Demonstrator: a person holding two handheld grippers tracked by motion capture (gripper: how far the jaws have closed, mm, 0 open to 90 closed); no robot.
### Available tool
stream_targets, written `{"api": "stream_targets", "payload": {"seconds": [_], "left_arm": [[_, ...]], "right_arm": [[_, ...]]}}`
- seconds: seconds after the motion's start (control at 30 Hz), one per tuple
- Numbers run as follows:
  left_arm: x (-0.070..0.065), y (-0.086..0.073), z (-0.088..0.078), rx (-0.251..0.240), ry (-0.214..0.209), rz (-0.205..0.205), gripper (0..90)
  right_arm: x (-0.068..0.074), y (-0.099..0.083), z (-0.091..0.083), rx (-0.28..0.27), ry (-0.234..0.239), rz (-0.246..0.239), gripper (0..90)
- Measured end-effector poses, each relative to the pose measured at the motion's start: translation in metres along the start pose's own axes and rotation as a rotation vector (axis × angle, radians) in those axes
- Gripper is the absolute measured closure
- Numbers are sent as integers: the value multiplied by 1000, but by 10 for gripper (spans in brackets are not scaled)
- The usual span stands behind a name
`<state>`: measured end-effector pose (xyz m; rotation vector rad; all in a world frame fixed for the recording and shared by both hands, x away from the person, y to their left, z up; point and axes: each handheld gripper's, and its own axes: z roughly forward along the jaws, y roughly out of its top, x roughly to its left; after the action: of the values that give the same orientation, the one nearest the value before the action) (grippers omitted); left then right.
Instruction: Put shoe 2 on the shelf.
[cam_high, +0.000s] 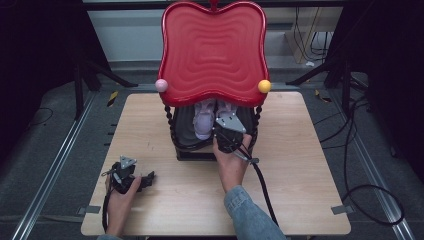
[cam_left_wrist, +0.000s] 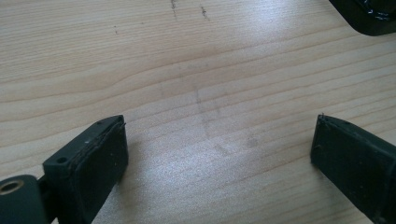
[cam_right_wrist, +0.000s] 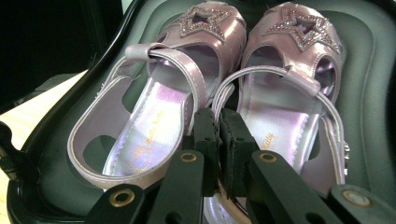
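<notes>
Right gripper (cam_right_wrist: 218, 140): jaws pinched together on the adjoining inner edges of the pink sandals (cam_right_wrist: 154, 107), which sit on the rack's black lower shelf (cam_right_wrist: 373, 70), 12 o'clock on the worktop (cam_high: 300, 165). Step: grasping the pair. Next: lift out under the red top (cam_high: 212, 50). Left gripper (cam_left_wrist: 219, 154): jaws apart, idle, 8 o'clock.

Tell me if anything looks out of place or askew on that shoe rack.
Nothing stands out. The pair of pink sandals sits side by side, upright and toes forward, on the black lower shelf. The right gripper is shut on their adjoining inner edges.
</notes>
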<state>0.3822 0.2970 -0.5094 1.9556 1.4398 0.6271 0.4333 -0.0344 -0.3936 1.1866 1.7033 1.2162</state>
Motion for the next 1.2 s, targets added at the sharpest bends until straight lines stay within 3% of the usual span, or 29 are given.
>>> {"api": "stream_targets", "payload": {"seconds": [0.2, 0.4, 0.53, 0.67, 0.77, 0.93, 1.2], "left_arm": [[0, 0, 0, 0, 1, 0, 33], [-1, 0, 1, 1, 4, 2, 32], [-1, 0, 1, 2, 5, 3, 30], [-1, 0, 1, 2, 5, 4, 29], [-1, 0, 1, 2, 6, 4, 26], [-2, 0, 1, 3, 6, 5, 24], [-2, 0, 1, 3, 5, 5, 23]], "right_arm": [[-2, 0, -2, -1, 5, -5, 788], [-7, 3, -14, 6, 5, -19, 560], [-14, 4, -26, 34, 30, -1, 368], [-19, 4, -39, 60, 58, -14, 236], [-22, 0, -51, 69, 47, -41, 170], [-32, -10, -69, 99, 53, -48, 122], [-49, -35, -84, 151, 93, -41, 85]]}}
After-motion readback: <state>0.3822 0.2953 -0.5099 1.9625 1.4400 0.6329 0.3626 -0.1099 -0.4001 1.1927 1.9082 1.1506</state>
